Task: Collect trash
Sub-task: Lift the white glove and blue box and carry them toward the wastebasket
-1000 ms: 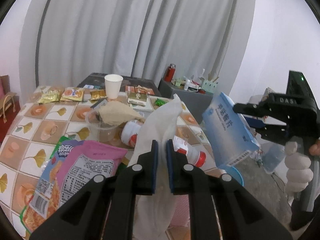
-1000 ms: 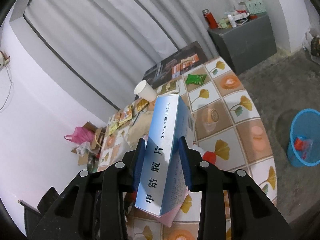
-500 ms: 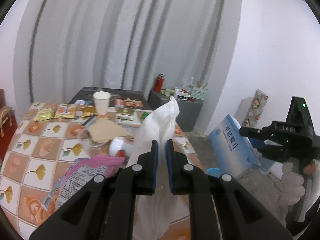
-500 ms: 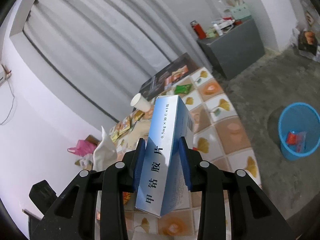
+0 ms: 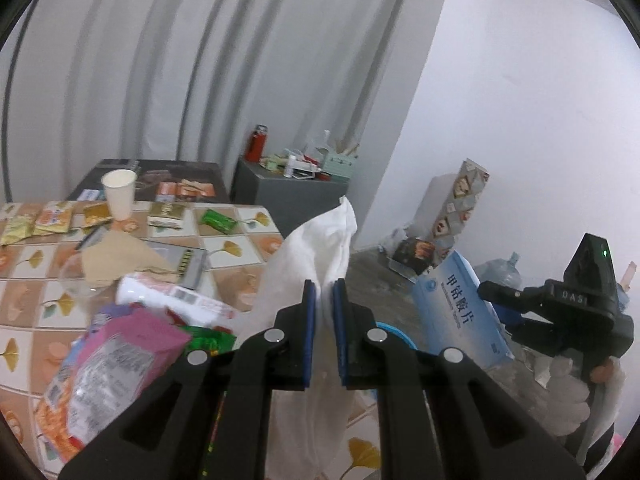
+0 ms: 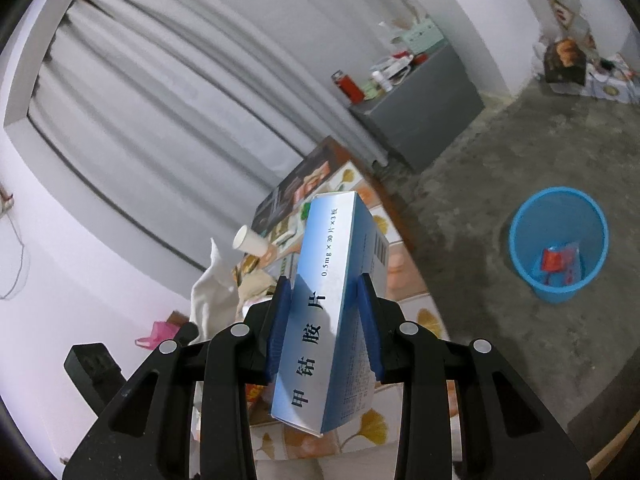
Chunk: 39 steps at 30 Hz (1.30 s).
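- The left gripper (image 5: 322,312) is clamped on a crumpled white tissue (image 5: 316,240), pinched near its middle so both ends hang free and nothing drags across the bench (image 5: 248,240).
- The right gripper (image 6: 324,312) is closed on a blue medicine box (image 6: 332,300), its pads pressing the two long sides, which keeps the box steady and clear of the bench.
- Both pieces of trash are held in the air beyond the bench edge, probably on their way to the bin.
- The blue wastebasket (image 6: 520,240) stands on the concrete floor (image 6: 480,160), well apart from the bench; it already holds some red packaging at the bottom.
- On the bench remain a white paper cup (image 5: 118,194), upright, and a pink snack bag (image 5: 116,360), among other wrappers.
- A grey cabinet (image 5: 288,196) behind carries a red bottle (image 5: 256,148) and small clutter.
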Each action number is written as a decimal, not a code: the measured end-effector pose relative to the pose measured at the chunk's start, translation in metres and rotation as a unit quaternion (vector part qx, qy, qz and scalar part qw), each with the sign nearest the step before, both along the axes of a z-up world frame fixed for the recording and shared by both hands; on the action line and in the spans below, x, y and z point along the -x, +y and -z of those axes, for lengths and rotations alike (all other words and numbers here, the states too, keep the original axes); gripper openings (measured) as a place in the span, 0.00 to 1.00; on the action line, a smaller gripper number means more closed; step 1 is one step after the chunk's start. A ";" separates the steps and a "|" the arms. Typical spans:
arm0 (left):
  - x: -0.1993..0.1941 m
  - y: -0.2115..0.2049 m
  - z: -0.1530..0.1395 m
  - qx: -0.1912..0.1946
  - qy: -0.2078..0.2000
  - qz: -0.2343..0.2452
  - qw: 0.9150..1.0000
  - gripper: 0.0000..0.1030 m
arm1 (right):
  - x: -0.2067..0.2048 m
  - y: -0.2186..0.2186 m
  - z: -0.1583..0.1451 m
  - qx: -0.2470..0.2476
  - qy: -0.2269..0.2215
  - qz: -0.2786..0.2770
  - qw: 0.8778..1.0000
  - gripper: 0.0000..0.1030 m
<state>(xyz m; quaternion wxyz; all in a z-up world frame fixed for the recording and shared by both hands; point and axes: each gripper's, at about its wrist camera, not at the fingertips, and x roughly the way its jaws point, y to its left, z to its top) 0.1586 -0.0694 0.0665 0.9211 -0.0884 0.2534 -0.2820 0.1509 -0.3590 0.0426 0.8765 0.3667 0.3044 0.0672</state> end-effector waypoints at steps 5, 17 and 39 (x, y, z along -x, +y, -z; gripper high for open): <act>-0.021 -0.008 -0.002 0.029 0.031 0.028 0.999 0.09 | 0.005 -0.013 0.007 -0.010 0.003 0.014 1.000 0.31; -0.063 0.031 -0.013 0.109 0.098 0.026 0.989 0.09 | 0.010 -0.022 0.016 -0.025 0.004 0.019 1.000 0.31; -0.065 -0.065 -0.027 0.155 0.141 0.140 0.968 0.09 | 0.029 -0.069 0.030 -0.042 0.005 0.069 0.997 0.31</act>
